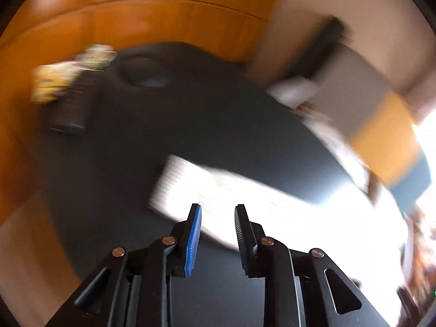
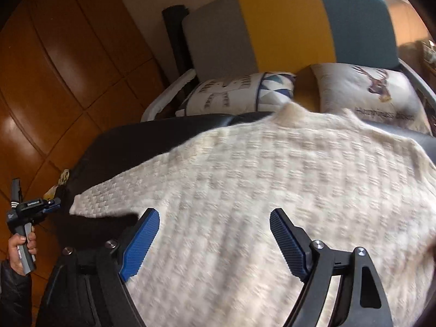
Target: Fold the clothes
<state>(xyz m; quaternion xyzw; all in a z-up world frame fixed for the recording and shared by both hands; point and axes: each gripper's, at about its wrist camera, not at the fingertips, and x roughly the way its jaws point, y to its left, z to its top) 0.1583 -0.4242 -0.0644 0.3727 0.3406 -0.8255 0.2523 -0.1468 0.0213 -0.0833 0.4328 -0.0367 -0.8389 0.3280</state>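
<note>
Wood-panelled walls [image 2: 54, 62] fill the left and top of both views, and a dark table [image 1: 190, 125] carries the work.

1. Right gripper [image 2: 214, 219]: at the bottom centre of the right wrist view I see its blue-padded fingers [image 2: 140, 245] spread wide with nothing between them. The cream knitted sweater [image 2: 272, 177] lies directly under and ahead of the fingers, spread flat across most of the frame. I cannot tell whether the pads touch the knit.

2. Left gripper [image 1: 218, 212]: at the bottom centre of the left wrist view its jaws stand apart with a clear gap, holding nothing. The view is motion-blurred. The sweater [image 1: 231, 196] shows as a bright white band just beyond the fingertips, running to the lower right. In the right wrist view, at the left edge, a hand [image 2: 21, 248] grips this tool's handle just beside the sweater's left corner.

3. Beyond the sweater, in the upper part of the right wrist view: two printed cushions [image 2: 237, 95] on a chair with a grey, yellow and teal backrest [image 2: 286, 24].

4. Upper left of the left wrist view: a blurred dark object with yellow-green items [image 1: 70, 81] at the table's far edge.
</note>
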